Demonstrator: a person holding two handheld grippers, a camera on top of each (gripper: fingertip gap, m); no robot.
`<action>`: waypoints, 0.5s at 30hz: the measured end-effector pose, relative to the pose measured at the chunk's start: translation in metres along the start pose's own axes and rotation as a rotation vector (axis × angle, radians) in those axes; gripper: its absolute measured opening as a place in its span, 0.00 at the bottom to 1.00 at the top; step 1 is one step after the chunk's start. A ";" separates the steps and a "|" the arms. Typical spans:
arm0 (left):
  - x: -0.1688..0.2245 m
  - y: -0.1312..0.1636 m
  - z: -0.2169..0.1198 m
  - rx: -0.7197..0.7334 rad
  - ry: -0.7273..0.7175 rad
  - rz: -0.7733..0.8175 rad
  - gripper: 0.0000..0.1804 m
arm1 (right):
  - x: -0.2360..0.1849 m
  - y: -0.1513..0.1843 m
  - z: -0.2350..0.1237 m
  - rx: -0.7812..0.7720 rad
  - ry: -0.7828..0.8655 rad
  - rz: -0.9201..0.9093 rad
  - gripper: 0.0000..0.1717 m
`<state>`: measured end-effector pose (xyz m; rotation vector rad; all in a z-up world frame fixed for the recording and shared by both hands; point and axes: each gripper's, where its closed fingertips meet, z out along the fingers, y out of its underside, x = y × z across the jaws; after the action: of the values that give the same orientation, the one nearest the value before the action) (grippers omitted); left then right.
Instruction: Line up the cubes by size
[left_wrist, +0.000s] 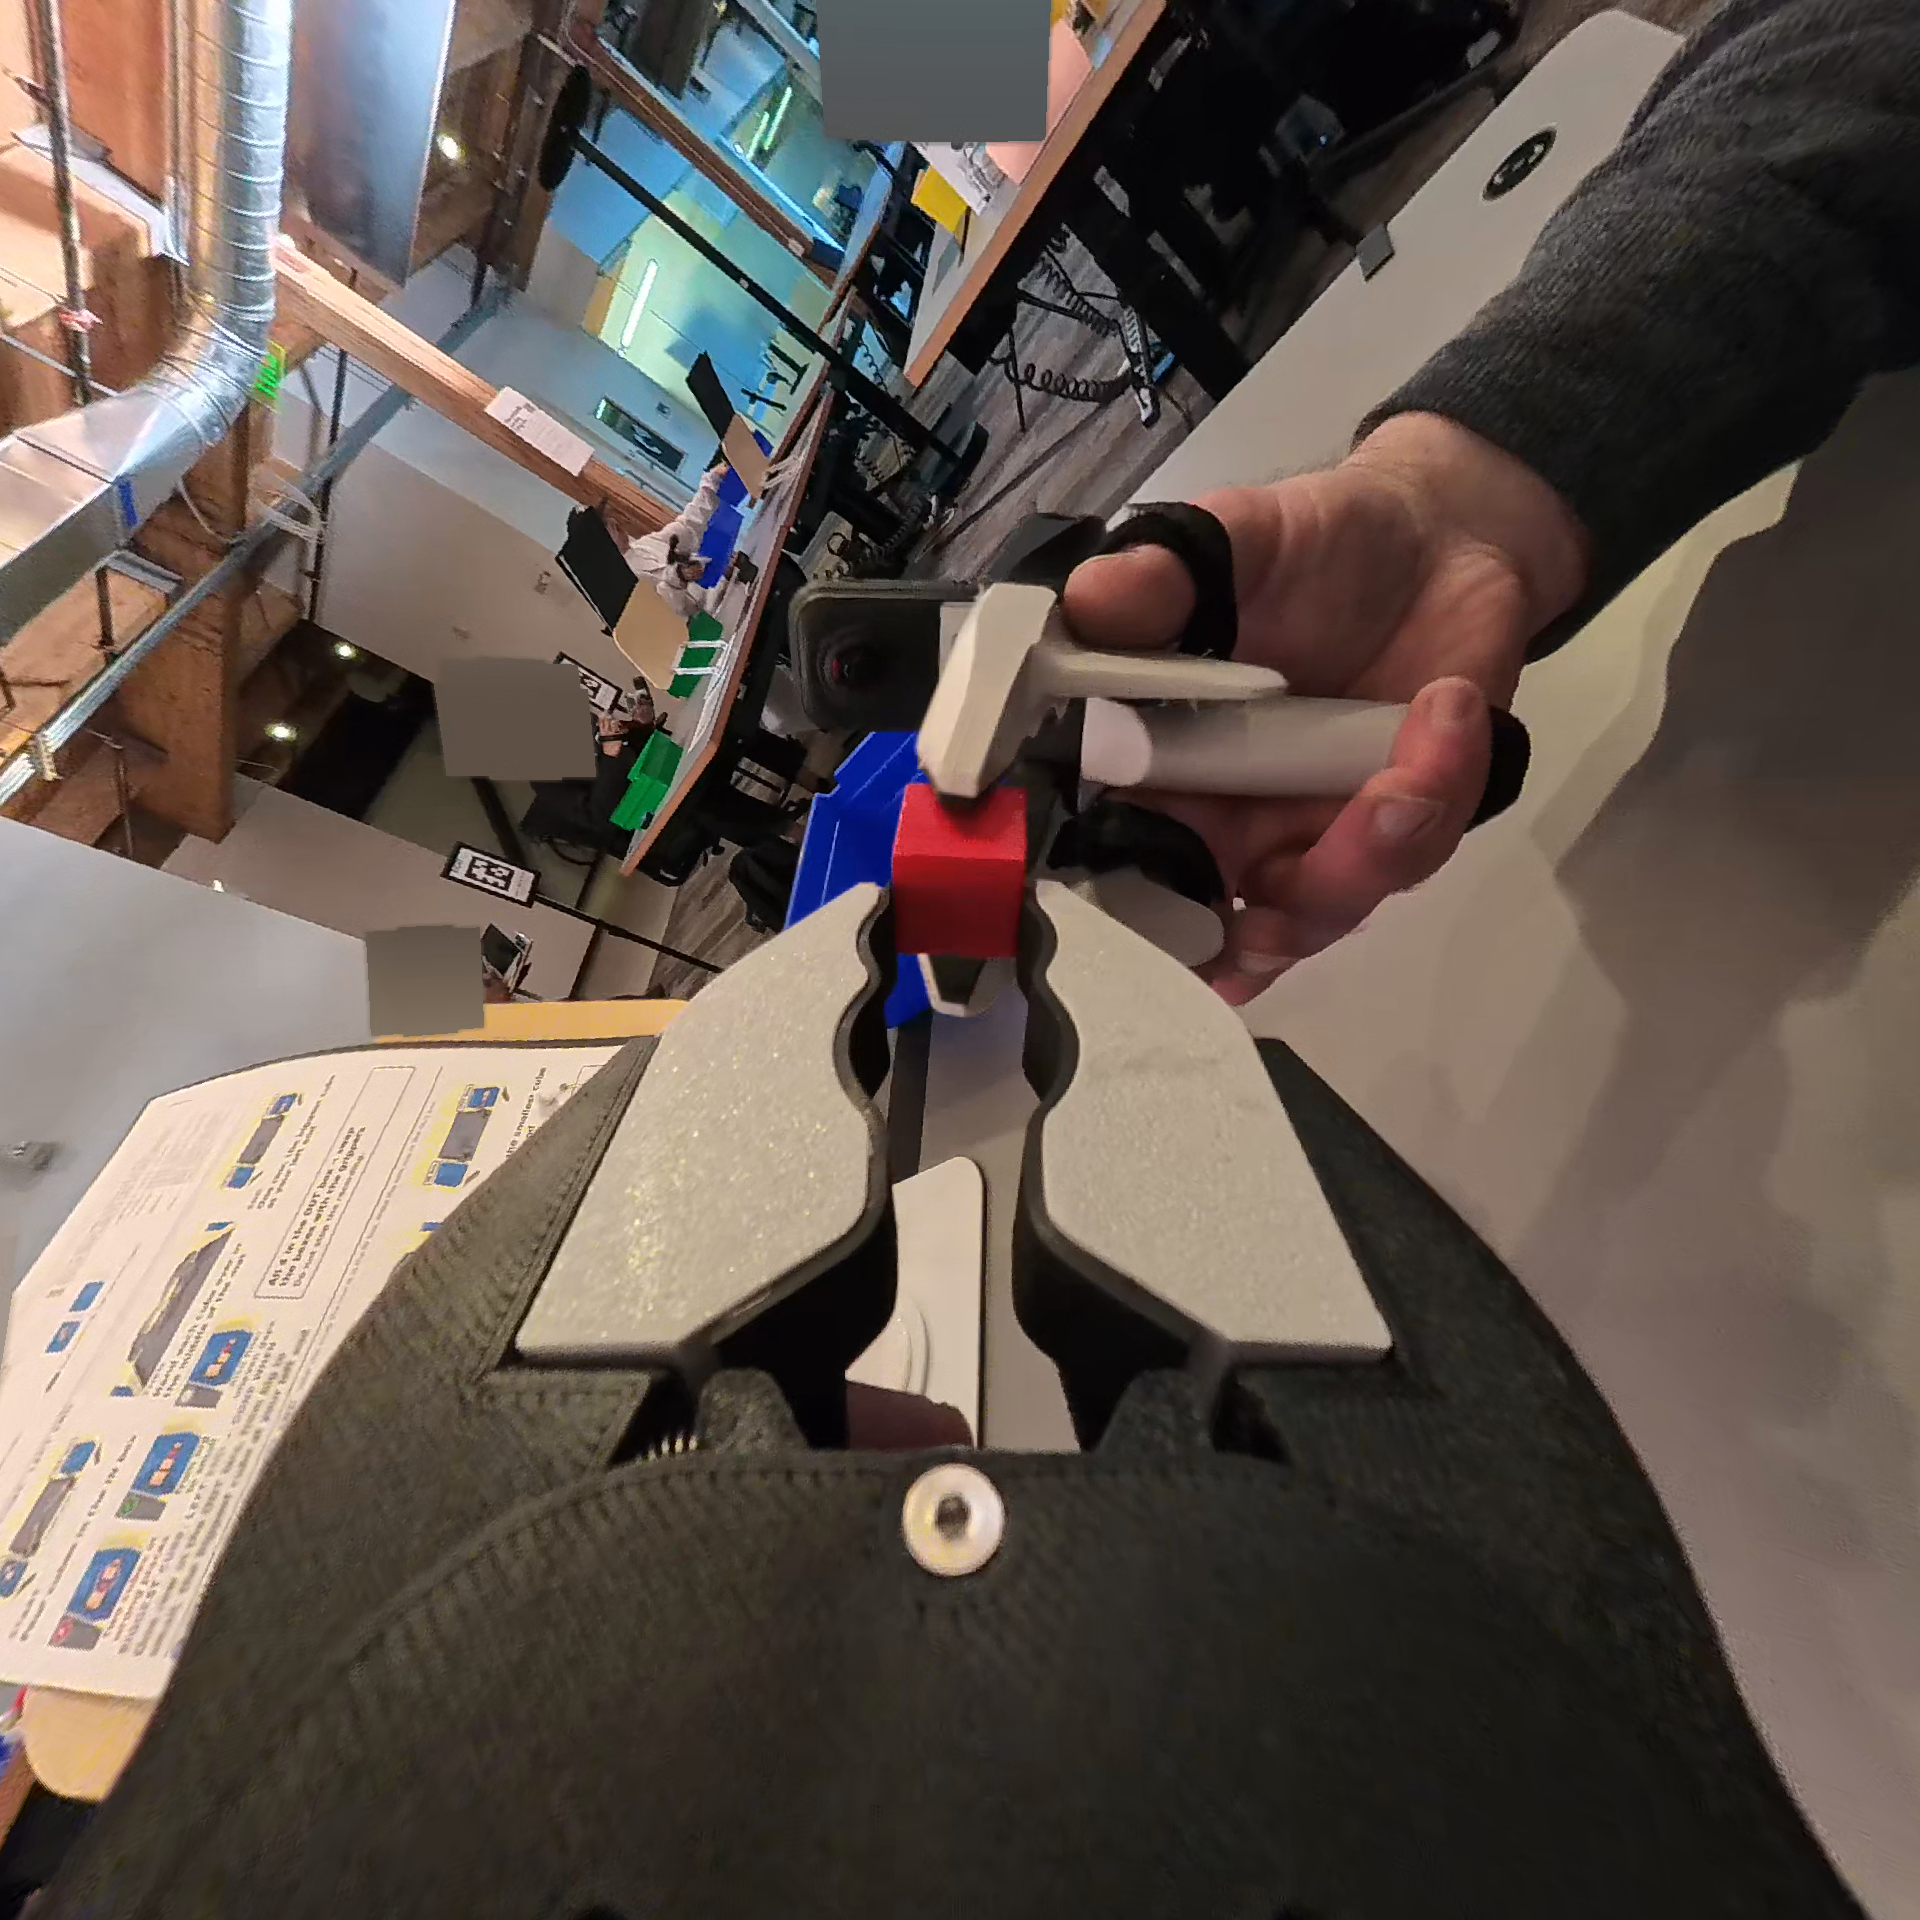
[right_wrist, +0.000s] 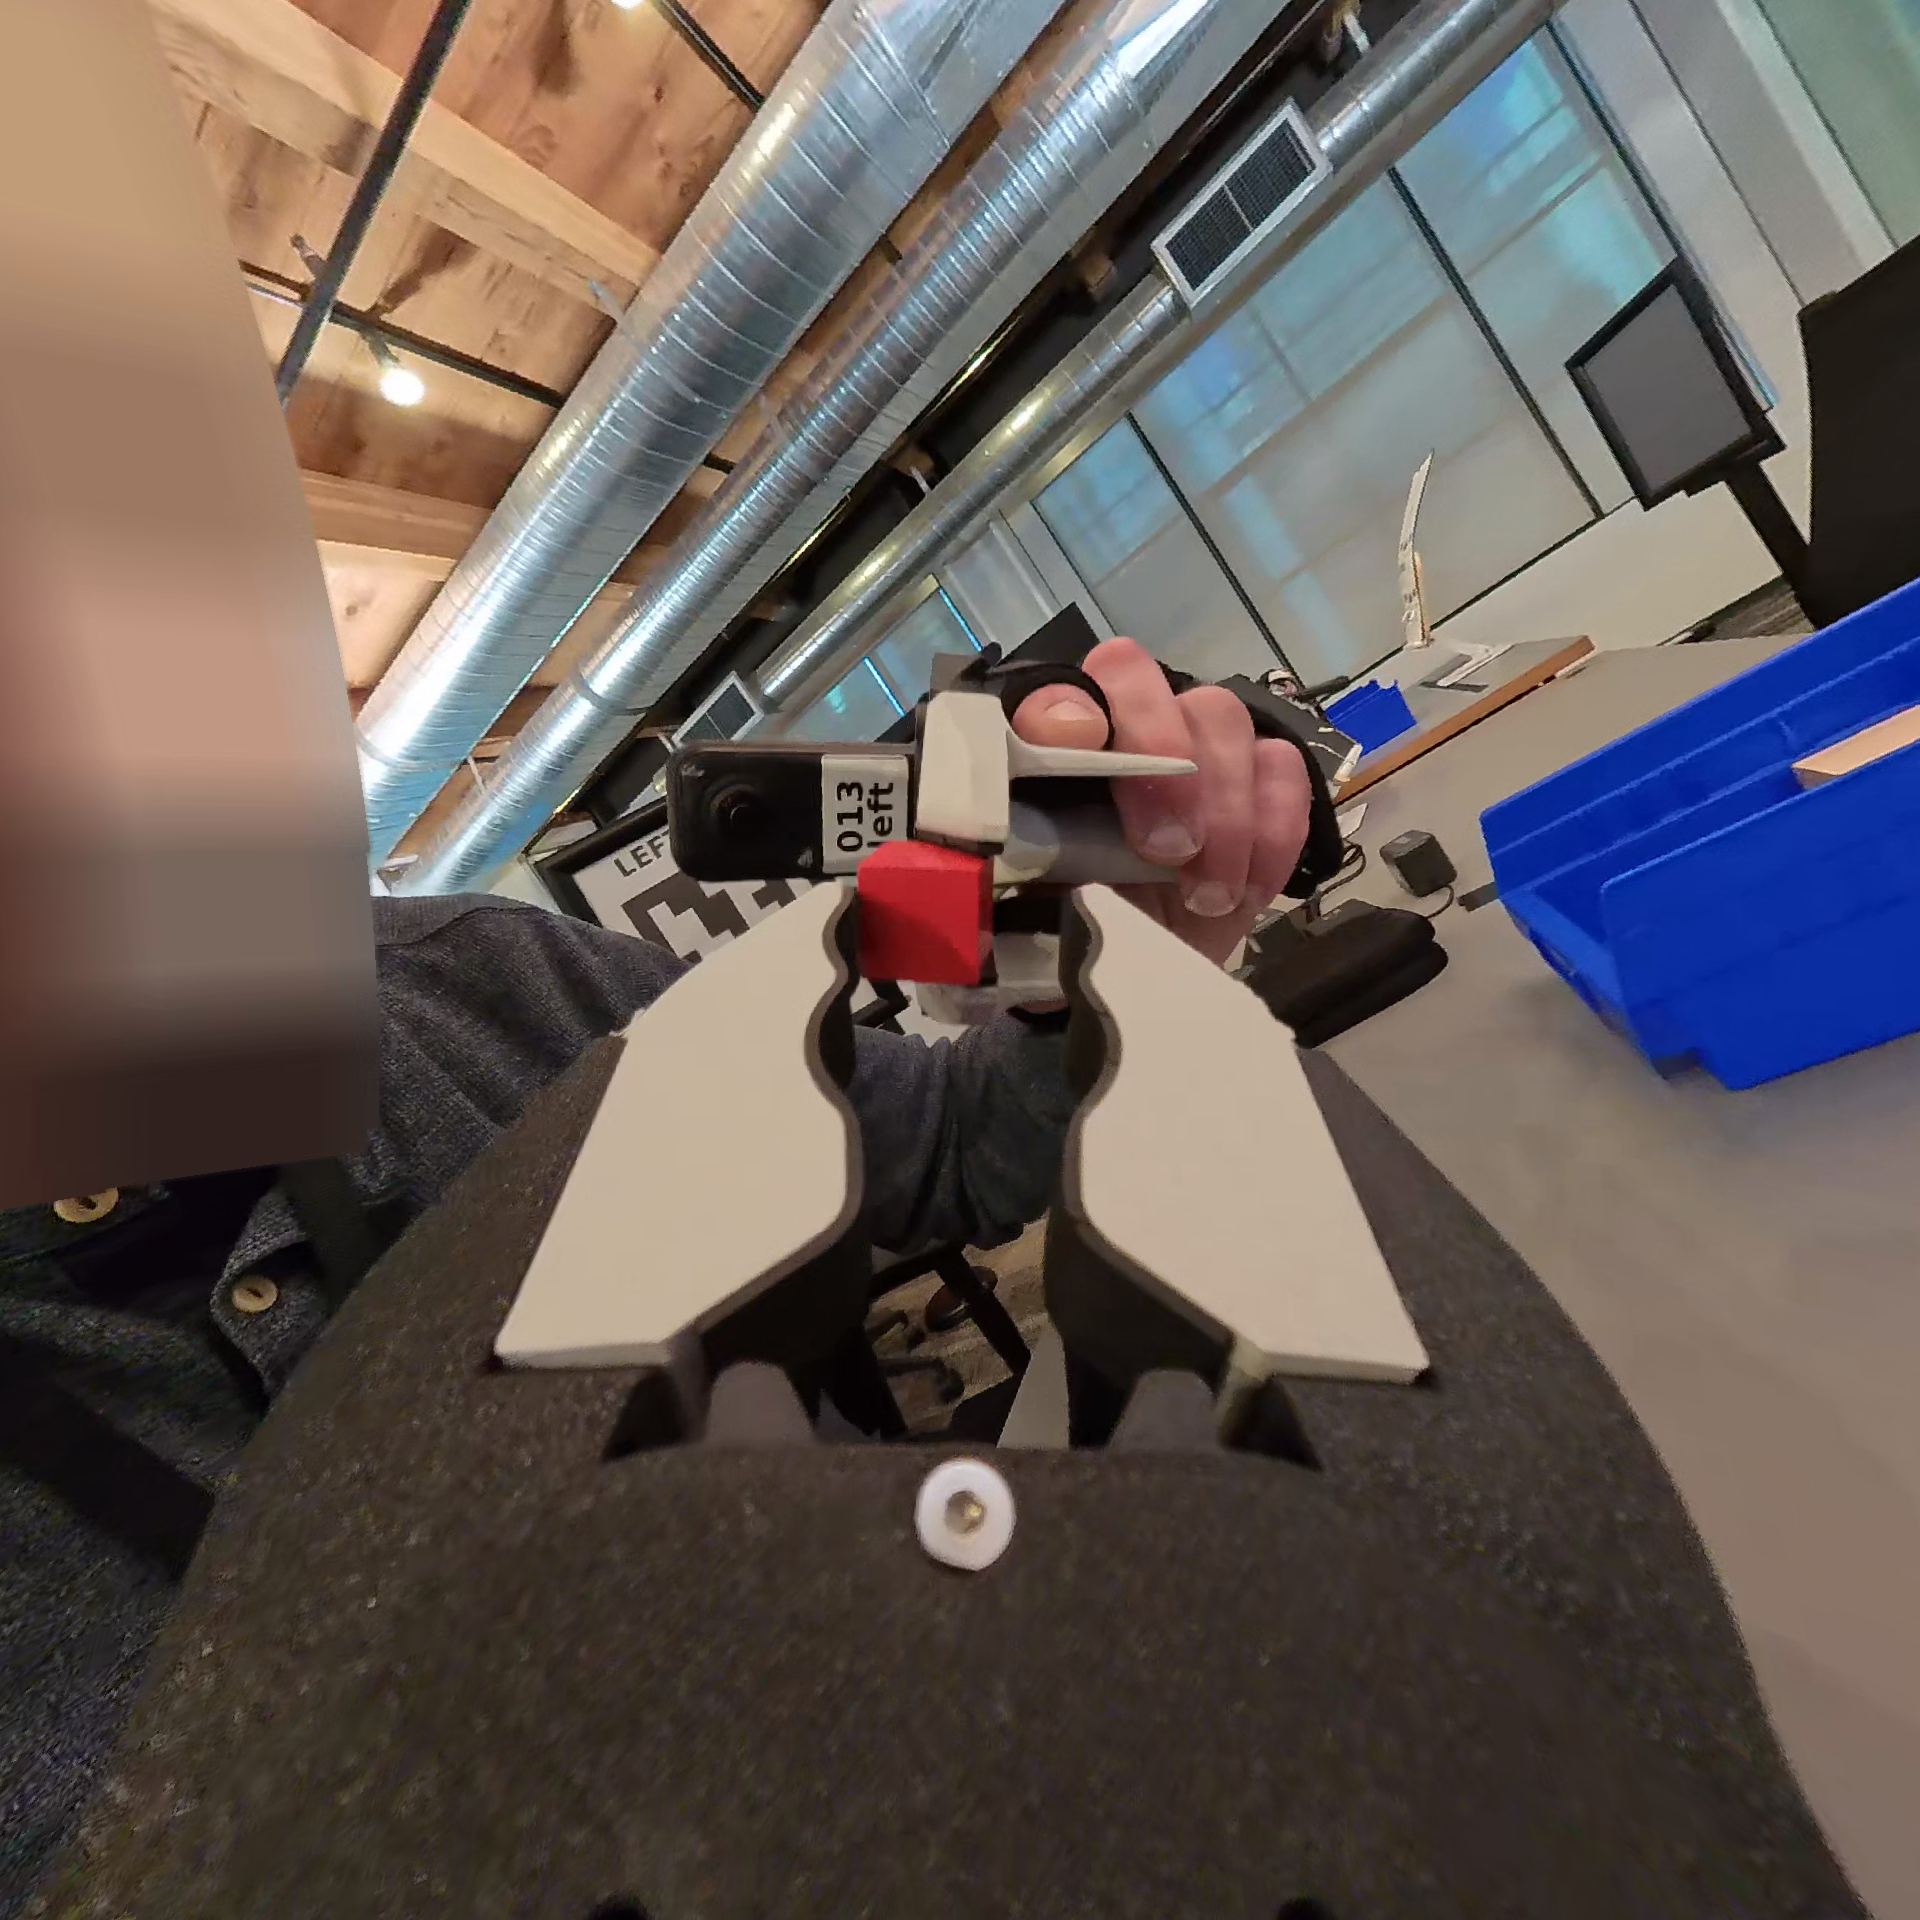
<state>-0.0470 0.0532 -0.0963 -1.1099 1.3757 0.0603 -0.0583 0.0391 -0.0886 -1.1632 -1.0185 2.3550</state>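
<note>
A small red cube (left_wrist: 956, 883) is pinched between the two pads of my left gripper (left_wrist: 956, 914), held up in the air above the grey table (right_wrist: 1558, 1299). My right gripper (right_wrist: 956, 935) faces it from the other side, turned crosswise, with its jaws open around the same red cube (right_wrist: 920, 914). In the right wrist view a gap shows between the cube and the right-hand fingertip (right_wrist: 1081, 935). In the left wrist view the right gripper's upper finger (left_wrist: 971, 717) rests at the cube's top and its lower finger (left_wrist: 961, 987) stands off below. No other cubes show.
A blue bin (right_wrist: 1714, 914) stands on the table at the right; it shows behind the cube in the left wrist view (left_wrist: 847, 831). A printed instruction sheet (left_wrist: 208, 1351) lies at the left. A black pouch (right_wrist: 1351, 966) and a small adapter (right_wrist: 1415, 862) lie behind. My left and right fingertips are right by each other.
</note>
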 end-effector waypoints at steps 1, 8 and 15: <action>0.001 0.000 0.001 -0.007 0.004 0.007 0.12 | 0.000 -0.001 -0.001 0.005 0.002 -0.003 0.20; 0.002 0.008 0.008 -0.041 -0.005 -0.004 0.12 | 0.003 -0.004 -0.009 -0.024 0.072 -0.058 0.12; -0.005 0.035 -0.002 -0.137 -0.060 -0.086 0.09 | 0.006 -0.060 -0.076 -0.106 0.371 -0.414 0.12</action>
<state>-0.0709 0.0730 -0.1127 -1.2706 1.2840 0.1252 -0.0034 0.1183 -0.0802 -1.2272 -1.1284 1.7101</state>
